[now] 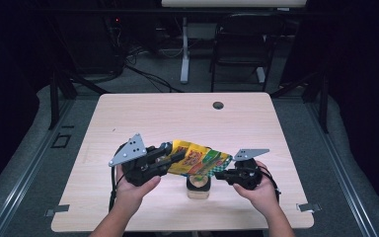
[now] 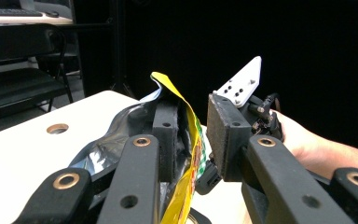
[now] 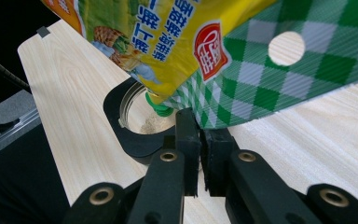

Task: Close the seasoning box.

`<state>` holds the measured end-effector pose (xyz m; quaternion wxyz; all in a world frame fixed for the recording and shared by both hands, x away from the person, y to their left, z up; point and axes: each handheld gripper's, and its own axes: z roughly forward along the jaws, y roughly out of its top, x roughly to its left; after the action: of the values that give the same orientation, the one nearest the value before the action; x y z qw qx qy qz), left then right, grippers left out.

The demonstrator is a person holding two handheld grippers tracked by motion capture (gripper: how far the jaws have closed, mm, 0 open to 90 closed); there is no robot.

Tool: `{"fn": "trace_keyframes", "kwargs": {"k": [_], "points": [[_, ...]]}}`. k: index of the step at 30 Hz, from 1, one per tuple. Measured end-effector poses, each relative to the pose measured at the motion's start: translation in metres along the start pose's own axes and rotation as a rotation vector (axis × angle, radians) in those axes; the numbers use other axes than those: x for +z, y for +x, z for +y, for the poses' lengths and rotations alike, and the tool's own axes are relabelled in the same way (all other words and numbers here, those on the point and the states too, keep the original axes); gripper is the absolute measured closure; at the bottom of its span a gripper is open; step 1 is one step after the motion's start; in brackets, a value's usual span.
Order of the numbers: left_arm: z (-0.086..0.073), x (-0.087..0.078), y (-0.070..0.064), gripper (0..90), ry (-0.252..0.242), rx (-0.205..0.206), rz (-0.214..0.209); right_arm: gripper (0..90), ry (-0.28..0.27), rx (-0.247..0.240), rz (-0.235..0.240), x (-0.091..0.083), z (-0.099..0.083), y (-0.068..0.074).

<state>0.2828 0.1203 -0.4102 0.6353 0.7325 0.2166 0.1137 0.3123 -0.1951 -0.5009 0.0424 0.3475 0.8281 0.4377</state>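
Snack bag (image 1: 197,159) between both tools, above jar (image 1: 198,186) on table (image 1: 177,118).

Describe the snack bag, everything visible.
The snack bag is a yellow foil pouch with a green-checked end, punched hang hole, red logo and silver lining. It is held off the table, roughly level, over a jar. The left hand-held gripper has one jaw inside its open mouth; the right hand-held gripper pinches the checked end.

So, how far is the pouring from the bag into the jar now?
Already done: the yellow bag is open and held above the jar, and some powder lies in the jar. In hand: the left claw spreads the open end while the right claw pinches the green corner. Left: emptying the bag.
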Motion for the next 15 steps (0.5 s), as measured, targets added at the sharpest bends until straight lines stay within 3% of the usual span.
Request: {"fn": "trace_keyframes", "kwargs": {"k": [15], "points": [[0.0016,0.0002,-0.0012,73.6,0.004,0.004,0.001,86.5,-0.001,0.001,0.002,0.0007,-0.0001,0.0011]]}}
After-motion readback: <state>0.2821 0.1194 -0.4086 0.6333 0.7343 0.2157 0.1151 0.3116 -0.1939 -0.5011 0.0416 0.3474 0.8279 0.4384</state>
